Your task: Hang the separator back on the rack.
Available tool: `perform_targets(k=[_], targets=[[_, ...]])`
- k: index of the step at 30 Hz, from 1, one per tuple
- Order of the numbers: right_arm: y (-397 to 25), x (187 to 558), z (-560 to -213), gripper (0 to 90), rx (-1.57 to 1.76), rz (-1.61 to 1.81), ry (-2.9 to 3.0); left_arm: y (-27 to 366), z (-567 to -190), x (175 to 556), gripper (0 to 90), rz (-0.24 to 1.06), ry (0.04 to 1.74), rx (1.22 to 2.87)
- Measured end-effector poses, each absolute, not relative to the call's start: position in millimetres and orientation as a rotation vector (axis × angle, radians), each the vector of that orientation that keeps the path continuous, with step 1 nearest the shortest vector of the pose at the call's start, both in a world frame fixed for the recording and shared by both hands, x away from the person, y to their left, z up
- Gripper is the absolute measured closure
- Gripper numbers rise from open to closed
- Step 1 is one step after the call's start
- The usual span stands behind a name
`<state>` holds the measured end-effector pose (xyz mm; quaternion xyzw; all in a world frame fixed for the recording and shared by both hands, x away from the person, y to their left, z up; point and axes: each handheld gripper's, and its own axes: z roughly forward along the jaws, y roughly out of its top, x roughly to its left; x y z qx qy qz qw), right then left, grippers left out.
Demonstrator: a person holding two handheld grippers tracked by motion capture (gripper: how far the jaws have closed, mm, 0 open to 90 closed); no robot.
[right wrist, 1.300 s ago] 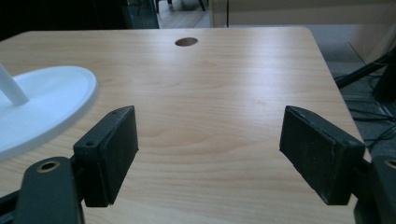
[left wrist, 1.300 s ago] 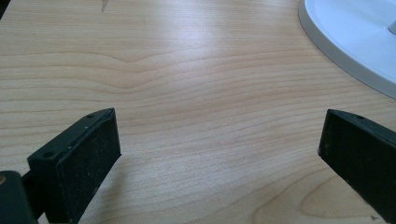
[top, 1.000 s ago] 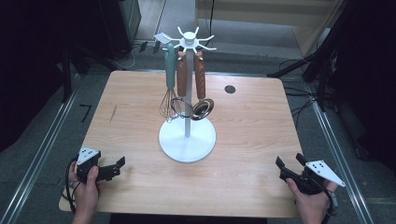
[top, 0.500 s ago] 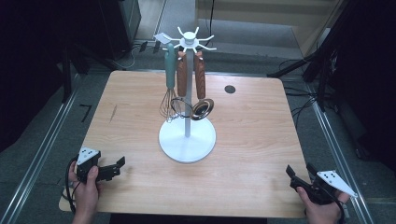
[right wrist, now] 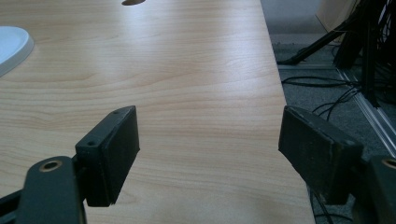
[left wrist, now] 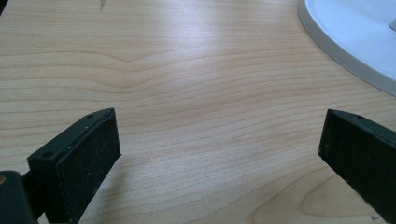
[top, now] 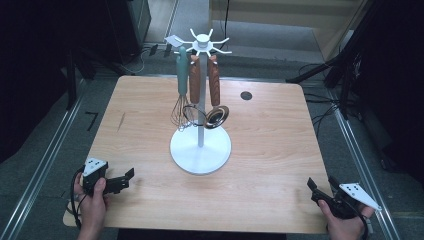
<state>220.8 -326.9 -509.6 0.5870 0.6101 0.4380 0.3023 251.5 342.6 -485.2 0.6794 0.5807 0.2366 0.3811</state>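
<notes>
A white utensil stand (top: 200, 150) rises from the middle of the wooden table (top: 270, 150). From its top hooks hang a teal-handled whisk (top: 180, 85), a wooden-handled utensil (top: 194, 82) and a wooden-handled metal ladle (top: 215, 111). My left gripper (top: 128, 178) rests at the table's front left corner, open and empty (left wrist: 219, 154); the stand's base (left wrist: 355, 37) shows at the upper right of the left gripper view. At the front right corner my right gripper (top: 320, 187) is open and empty (right wrist: 208, 149), over the table's right edge.
A dark round hole (top: 245, 95) sits in the table's far right part. Metal floor rails (top: 45, 160) run along both sides of the table. Cables (right wrist: 322, 88) and black stand legs lie on the floor to the right.
My right gripper has drawn back toward the front right corner and the table's edge. The left gripper and the stand have stayed put.
</notes>
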Motion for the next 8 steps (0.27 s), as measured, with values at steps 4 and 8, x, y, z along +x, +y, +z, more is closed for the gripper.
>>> perform_targets(k=[4, 8], targets=[[-326.4, 221.2, -509.6, 20.9, 1.548, 1.153, 1.628, 342.2, -485.3, 251.6, 0.0, 0.609, 1.484, 1.734], [-323.1, 222.0, -509.1, 21.2, 1.554, 1.142, 1.624, 342.1, -485.4, 251.8, 0.0, 0.607, 1.486, 1.733]])
